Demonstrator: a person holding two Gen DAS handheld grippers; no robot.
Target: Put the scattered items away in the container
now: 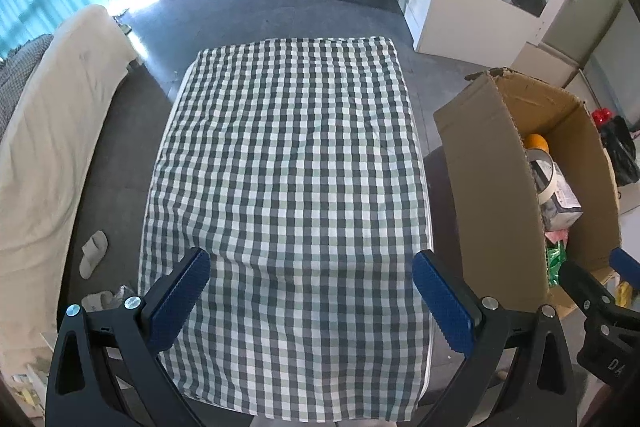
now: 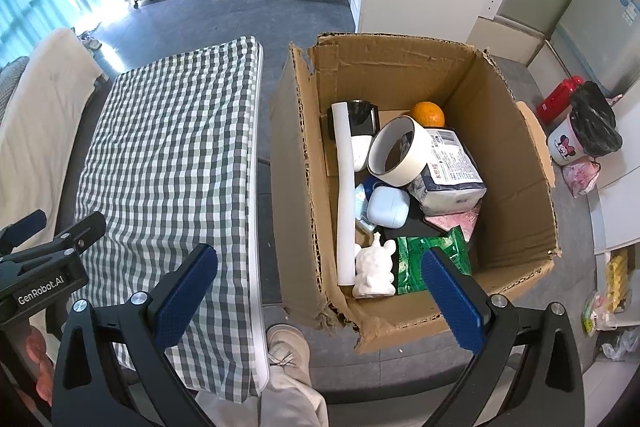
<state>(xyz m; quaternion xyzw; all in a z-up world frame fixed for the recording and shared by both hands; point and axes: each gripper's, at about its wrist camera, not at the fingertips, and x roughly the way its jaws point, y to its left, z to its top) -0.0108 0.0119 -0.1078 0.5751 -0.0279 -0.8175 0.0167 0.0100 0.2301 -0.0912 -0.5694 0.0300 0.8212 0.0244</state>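
Apparently done: I see nothing on the green-checked tablecloth table. Both claws, left gripper and right gripper, gape empty. Open brown cardboard box holds a fragile-looking white ceramic figurine; I'd grasp its body.

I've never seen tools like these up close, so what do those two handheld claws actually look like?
Both look alike. The left claw and right claw each have black angular frames with triangular cut-outs, silver round bolts at the joints, and two flat blue fingers with a fine dotted grip texture. The left one's body carries white lettering reading GenRobot.AI. No cables show. A bare hand grips the handle.
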